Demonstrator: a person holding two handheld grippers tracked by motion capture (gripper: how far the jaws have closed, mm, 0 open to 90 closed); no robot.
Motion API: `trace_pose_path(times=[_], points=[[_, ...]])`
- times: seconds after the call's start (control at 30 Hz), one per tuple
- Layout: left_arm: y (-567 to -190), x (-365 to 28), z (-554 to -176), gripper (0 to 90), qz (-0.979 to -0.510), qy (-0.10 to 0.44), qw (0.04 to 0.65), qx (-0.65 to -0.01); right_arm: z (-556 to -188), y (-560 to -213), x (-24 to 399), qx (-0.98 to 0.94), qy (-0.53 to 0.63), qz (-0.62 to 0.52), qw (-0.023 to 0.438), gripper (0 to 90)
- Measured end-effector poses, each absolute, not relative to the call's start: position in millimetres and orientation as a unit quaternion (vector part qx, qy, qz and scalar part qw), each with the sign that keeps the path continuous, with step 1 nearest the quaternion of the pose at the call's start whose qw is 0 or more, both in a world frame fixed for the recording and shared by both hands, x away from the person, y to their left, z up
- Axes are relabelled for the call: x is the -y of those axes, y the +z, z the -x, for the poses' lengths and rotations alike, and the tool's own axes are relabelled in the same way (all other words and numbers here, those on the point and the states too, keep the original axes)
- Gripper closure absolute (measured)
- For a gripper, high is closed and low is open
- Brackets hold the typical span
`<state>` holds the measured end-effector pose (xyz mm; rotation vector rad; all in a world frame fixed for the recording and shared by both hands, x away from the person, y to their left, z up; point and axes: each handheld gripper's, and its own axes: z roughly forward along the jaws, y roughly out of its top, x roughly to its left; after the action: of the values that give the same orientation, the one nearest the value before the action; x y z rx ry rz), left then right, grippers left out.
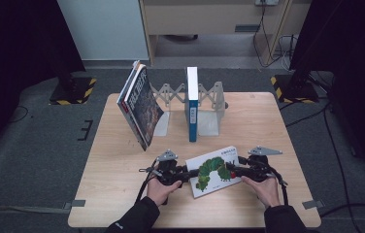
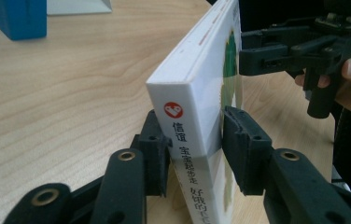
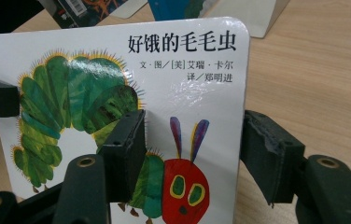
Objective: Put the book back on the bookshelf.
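Note:
A white picture book (image 1: 212, 170) with a green caterpillar on its cover stands tilted up near the table's front, its cover towards the person. My left gripper (image 1: 186, 173) is at its spine. In the left gripper view the spine (image 2: 187, 121) runs upright between the two pads of the left gripper (image 2: 194, 149), which press on both covers. My right gripper (image 1: 236, 171) is at the book's other edge. In the right gripper view one jaw of the right gripper (image 3: 192, 154) lies in front of the cover (image 3: 187, 84) and the other stands just past the edge, pad faces bare.
Two books (image 1: 139, 104) lean at the back left of the wooden table (image 1: 122, 194). A blue and white book (image 1: 191, 104) stands upright in a metal expanding bookend rack (image 1: 212, 99). Black stands with striped bases sit on the floor at both back corners.

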<state>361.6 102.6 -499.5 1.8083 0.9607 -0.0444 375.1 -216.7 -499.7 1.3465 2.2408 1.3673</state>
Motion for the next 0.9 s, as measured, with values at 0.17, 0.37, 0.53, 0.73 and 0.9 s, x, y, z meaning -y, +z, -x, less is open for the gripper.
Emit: trace_pose_path(times=[0.17,0.37,0.53,0.73,0.9], points=[[-492.5,-100.0,-359.7,63.7,-0.758,0.018,0.527,-0.384,-375.3,-495.7,217.6,-0.749,0.476,-0.447,0.11,41.2],[-500.1,-100.6,-358.0,63.0,-0.752,0.021,0.544,-0.372,-373.7,-496.6,217.4,-0.755,0.475,-0.436,0.121,40.0],[-509.2,-93.0,-355.7,59.4,-0.771,0.023,0.528,-0.356,-372.8,-497.1,217.4,-0.756,0.475,-0.433,0.123,40.0],[-514.6,-88.5,-356.7,58.6,-0.778,0.013,0.525,-0.344,-371.8,-497.1,216.5,-0.756,0.475,-0.433,0.122,39.2],[-519.3,-83.6,-357.7,58.5,-0.782,0.009,0.523,-0.338,-371.8,-497.7,215.6,-0.758,0.474,-0.431,0.12,38.6]])
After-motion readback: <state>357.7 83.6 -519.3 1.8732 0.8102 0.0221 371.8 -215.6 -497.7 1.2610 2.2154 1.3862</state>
